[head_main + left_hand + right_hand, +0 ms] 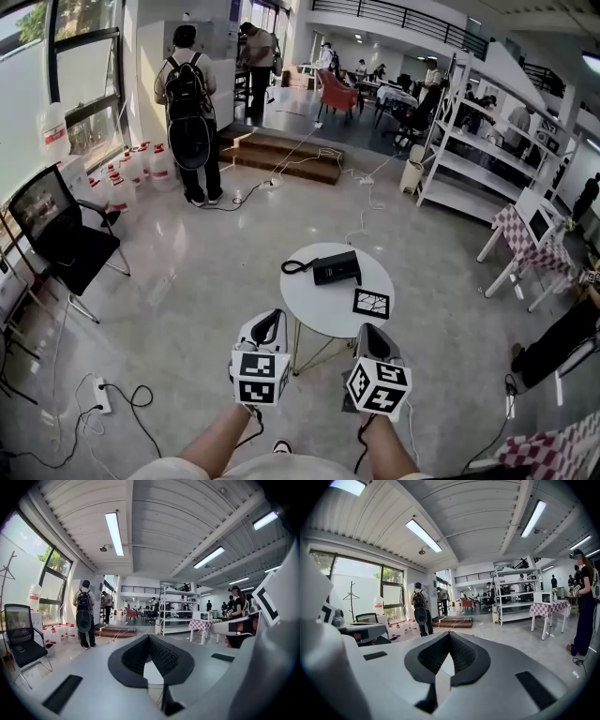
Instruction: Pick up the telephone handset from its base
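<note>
1. Found the round white table [323, 314] and the black telephone [336, 269] in the head view only. Saw just shelving [176, 613] and a person with a backpack [85, 620] past the jaws in the gripper views.
2. Noted the telephone as a flat dark block with a cord [295, 267] looped off its left side. Could not make out the handset apart from its base.
3. Placed it toward the table's far edge, beyond a marker card [371, 303] by the right edge.
4. Saw the left gripper [271, 325] and right gripper [373, 336] at the table's near edge, well short of the telephone, jaws pressed together on nothing.
</note>
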The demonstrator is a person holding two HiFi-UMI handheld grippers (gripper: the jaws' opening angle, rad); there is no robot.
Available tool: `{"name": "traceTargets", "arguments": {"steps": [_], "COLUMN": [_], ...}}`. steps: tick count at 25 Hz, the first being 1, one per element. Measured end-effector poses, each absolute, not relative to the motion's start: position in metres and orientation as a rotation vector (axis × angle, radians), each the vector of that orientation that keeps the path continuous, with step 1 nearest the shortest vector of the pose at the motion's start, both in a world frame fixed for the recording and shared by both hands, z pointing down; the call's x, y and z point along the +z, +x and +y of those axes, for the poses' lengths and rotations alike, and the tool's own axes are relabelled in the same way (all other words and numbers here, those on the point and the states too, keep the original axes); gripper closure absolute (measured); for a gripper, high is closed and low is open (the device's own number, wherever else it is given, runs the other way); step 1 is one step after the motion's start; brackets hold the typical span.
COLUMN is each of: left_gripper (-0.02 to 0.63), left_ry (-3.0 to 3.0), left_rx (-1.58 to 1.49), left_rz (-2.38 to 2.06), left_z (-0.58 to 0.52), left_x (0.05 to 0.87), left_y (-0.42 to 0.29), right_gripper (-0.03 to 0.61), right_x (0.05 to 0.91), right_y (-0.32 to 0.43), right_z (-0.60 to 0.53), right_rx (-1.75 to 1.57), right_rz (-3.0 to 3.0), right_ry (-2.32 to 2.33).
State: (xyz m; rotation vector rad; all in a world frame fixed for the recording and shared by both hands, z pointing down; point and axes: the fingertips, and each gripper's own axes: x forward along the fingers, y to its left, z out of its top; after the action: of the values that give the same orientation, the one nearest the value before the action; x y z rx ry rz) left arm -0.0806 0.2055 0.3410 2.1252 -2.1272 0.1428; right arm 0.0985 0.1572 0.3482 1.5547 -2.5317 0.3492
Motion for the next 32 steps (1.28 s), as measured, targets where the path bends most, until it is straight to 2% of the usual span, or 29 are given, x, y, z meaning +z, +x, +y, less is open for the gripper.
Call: {"name": "traceTargets", "arguments": {"steps": [32], "left_gripper": [0.598], "left_ry": [2.078], "left_rx": [0.209], "left_rz": [-2.153], "left_z": [0.093], "left_x": [0.356], "left_y": [-0.102], "right_gripper": [0.557], "right_x": [0.385], "right_y": [0.091], "right_z": [0.040], "right_rx": [0.439], "right_rz": [-2.511], "right_ry": [1.526]}}
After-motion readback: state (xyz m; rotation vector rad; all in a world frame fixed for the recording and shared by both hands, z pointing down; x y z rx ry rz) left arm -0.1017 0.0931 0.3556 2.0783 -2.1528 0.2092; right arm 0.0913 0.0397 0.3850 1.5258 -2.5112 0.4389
